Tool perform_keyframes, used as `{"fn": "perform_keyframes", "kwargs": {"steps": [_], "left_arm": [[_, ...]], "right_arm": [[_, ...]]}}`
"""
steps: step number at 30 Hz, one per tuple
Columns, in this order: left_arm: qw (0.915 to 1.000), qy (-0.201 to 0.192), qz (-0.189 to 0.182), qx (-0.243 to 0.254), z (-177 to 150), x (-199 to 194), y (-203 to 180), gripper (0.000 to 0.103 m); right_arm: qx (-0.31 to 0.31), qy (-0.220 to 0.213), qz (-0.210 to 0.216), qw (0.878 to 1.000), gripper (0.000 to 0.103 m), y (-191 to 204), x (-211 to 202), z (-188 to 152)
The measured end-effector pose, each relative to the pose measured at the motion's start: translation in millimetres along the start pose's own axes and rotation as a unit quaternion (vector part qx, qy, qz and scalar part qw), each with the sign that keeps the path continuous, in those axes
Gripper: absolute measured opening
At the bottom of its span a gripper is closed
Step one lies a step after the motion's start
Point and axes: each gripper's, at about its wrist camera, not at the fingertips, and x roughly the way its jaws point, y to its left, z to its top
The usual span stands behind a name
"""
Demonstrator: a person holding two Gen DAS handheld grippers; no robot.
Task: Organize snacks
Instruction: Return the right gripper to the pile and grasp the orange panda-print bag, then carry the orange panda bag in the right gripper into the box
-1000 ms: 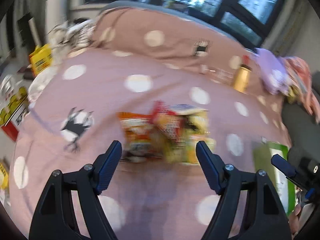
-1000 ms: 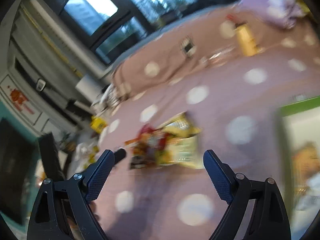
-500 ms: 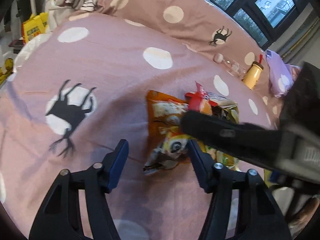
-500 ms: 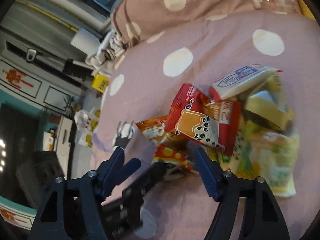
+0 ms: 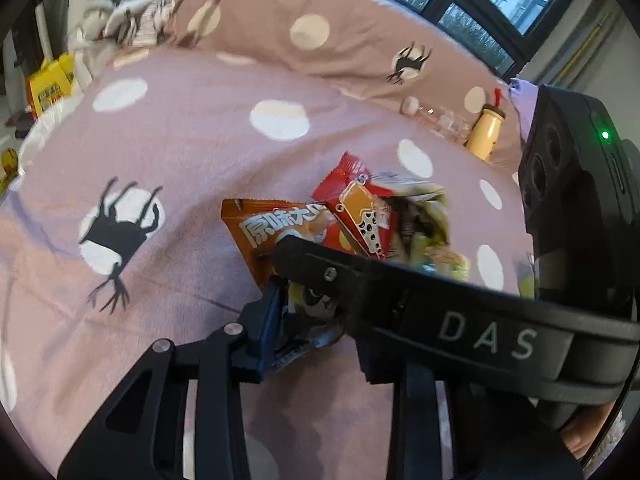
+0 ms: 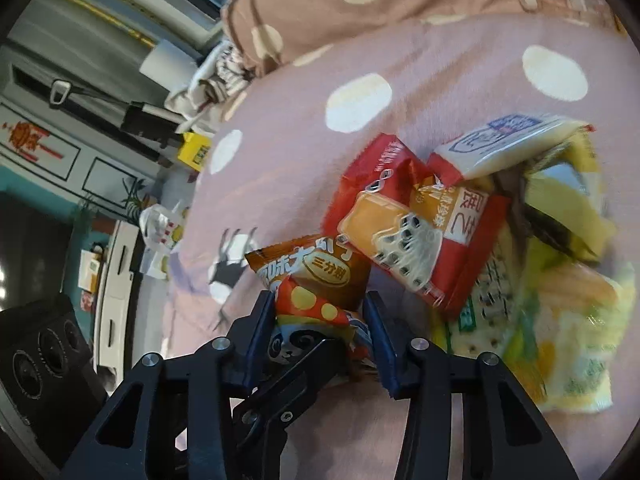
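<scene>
A pile of snack packets lies on the pink dotted bedspread (image 5: 200, 152). An orange packet with a panda print (image 6: 316, 284) is at the near end of the pile and also shows in the left wrist view (image 5: 272, 232). A red bubble-tea packet (image 6: 416, 232) overlaps it, with a white packet (image 6: 512, 140) and yellow-green packets (image 6: 560, 312) beyond. My right gripper (image 6: 320, 332) is shut on the orange packet's near end. My left gripper (image 5: 308, 312) is closed on the same packet from the other side; the right gripper's body hides its right finger.
A yellow bottle (image 5: 486, 136) and a clear plastic bottle (image 5: 436, 118) lie at the far right of the bed. A folded pink quilt (image 5: 320, 32) lies along the back. Yellow boxes (image 5: 48, 84) and a shelf with a speaker (image 6: 48, 360) stand off the bed's left side.
Both grippers dropped toward the pile and closed from wide open onto the orange packet's near end. The right gripper now crosses in front of the left camera.
</scene>
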Motion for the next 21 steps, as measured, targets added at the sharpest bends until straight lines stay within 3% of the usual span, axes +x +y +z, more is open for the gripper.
{"fn": "perform_keyframes", "kwargs": {"steps": [12, 21], "left_arm": [[0.9945, -0.064, -0.022, 0.08, -27, -83, -90, 0.031], [0.983, -0.087, -0.062, 0.15, -52, -117, -160, 0.031]], "right_arm": [[-0.032, -0.094, 0.007, 0.995, 0.049, 23, -123, -44], [-0.019, -0.17, -0.011, 0.985, 0.049, 10, -206, -84]]}}
